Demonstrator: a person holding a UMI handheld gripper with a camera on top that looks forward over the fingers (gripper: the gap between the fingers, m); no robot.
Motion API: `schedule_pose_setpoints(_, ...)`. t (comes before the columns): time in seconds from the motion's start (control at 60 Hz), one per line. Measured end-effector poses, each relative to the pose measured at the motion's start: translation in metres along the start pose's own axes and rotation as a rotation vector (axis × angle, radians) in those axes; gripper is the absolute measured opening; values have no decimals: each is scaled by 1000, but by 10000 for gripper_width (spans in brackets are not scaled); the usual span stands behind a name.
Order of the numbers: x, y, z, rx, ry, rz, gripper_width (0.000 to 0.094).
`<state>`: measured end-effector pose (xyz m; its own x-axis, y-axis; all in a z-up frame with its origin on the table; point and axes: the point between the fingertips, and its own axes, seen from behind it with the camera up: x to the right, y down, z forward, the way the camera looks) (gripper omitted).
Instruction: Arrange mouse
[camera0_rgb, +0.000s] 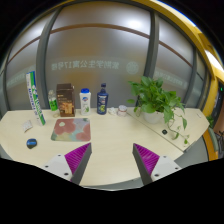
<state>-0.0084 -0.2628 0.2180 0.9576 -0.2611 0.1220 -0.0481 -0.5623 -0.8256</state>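
The gripper (113, 158) hangs above the near edge of the table (120, 135), fingers spread wide with nothing between them, the pink pads (78, 155) plain to see at the bottom of the frame. The mouse (31, 143) appears to be that small dark blue thing at lower left, sitting alone near the table's left end, well apart from the fingers. Just ahead of the left finger lies the mouse mat (71, 129), reddish and patterned. Behind it, upper left, a cluster of bottles (101, 99) and boxes stands close together; a potted plant (157, 98) trails over the right side. The risk, as I judge it: swinging left towards the mouse could clip the mat and drag it askew, and an off-centre grab on such a low, rounded thing could squirt it off the table's edge.
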Motion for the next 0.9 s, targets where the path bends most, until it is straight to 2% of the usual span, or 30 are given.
schedule_pose_setpoints(0.183,-18,37,-2,-43,-10,-32,850)
schedule_pose_setpoints(0.317,-68,81,-8,-93,-67,-61,851)
schedule_pose_setpoints(0.5,-197,127,-15,-128,-205,-51,856)
schedule_pose_setpoints(0.717,-381,149,5,-167,-349,-27,854)
schedule_pose_setpoints(0.9,-476,136,50,-146,-362,-50,851)
